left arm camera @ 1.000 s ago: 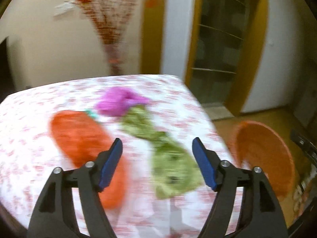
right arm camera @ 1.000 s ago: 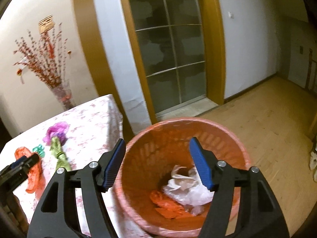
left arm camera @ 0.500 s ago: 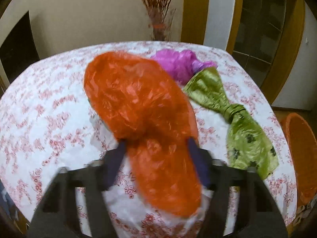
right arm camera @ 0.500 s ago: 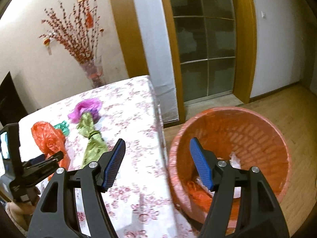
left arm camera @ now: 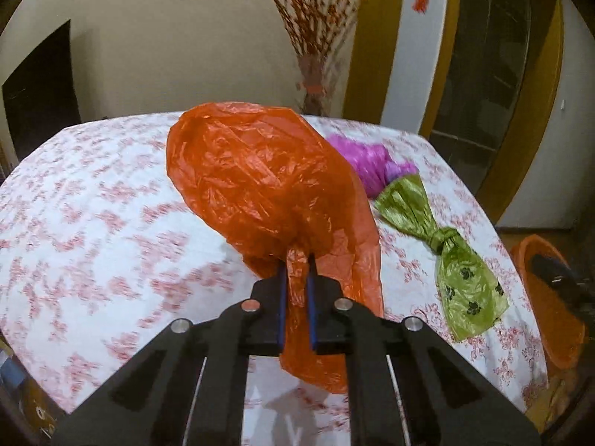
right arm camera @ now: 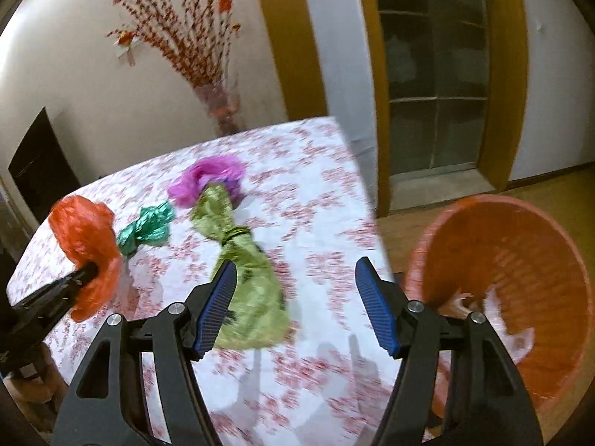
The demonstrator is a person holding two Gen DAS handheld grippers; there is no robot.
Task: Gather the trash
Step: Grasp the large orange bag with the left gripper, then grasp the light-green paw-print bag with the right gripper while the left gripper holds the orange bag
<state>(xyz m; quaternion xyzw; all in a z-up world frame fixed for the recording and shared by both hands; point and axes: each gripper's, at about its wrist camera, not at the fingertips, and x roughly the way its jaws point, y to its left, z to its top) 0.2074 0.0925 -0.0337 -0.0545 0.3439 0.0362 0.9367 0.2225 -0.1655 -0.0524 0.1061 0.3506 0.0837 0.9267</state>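
A surface under a flowered cloth is seen, with an orange bin standing on the floor just beside its edge (crumpled white waste lies inside). An orange bag is pinched at its neck by the left gripper. A knotted green bag lies flat before the right gripper, whose jaws are closing with nothing pressed between them. A purple bag and a small teal bag rest nearby.
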